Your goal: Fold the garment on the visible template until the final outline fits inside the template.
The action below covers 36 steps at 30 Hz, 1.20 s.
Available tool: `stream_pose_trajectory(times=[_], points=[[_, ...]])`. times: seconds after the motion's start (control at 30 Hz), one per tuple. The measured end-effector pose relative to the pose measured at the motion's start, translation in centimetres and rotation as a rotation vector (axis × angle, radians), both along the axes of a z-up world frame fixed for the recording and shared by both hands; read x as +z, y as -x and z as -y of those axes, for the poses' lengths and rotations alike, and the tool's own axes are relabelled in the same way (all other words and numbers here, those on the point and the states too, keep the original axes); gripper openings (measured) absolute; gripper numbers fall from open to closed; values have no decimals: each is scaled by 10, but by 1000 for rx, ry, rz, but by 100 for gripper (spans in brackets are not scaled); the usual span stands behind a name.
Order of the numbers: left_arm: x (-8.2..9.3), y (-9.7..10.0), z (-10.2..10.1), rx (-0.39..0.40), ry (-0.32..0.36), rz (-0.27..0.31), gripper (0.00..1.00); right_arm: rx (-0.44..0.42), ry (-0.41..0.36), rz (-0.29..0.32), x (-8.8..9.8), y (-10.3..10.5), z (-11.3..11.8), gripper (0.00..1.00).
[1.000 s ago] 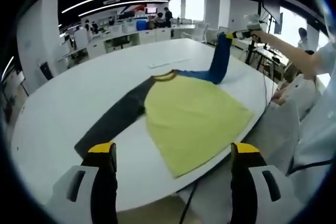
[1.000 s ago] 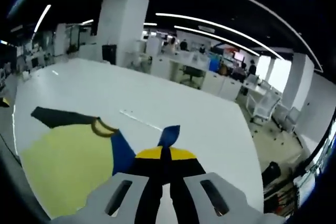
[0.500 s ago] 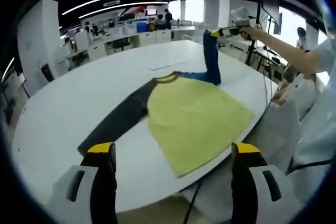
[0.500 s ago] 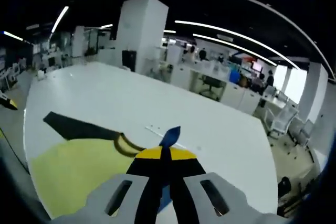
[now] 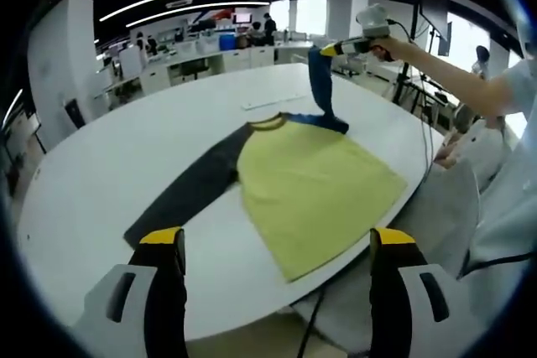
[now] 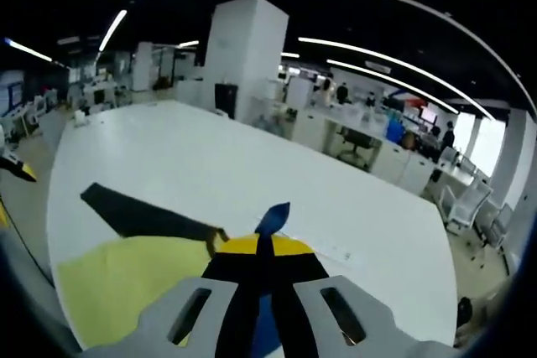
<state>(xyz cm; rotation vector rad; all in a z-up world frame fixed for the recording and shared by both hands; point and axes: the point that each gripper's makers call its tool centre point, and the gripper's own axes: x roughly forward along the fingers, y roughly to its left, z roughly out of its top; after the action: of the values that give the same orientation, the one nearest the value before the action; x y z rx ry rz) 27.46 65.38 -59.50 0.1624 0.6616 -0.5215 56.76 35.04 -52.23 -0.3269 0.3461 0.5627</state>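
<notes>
A: Shirt is spread flat on the white counter, yellow body near, dark sleeve laid out to the left. Why is the blue sleeve raised?

B: It is pinched at the cuff by the right tongs, likely to be folded across the body. The person's arm is extended high over the far right. Left tongs are held back at the near edge, spread, nothing gripped.

Open office: white pillar, desk rows (people seated), curved ceiling strip lights
</notes>
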Motion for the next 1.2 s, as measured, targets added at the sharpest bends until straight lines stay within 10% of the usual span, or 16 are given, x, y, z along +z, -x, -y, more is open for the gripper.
stream_pose_trajectory(times=[0.57,1.2], points=[[-1,-1,-11,3,0,-5,87,167,15,-48,-28,11,-86,3],[-8,3,-22,27,3,-27,87,174,31,-157,-92,11,-122,3]])
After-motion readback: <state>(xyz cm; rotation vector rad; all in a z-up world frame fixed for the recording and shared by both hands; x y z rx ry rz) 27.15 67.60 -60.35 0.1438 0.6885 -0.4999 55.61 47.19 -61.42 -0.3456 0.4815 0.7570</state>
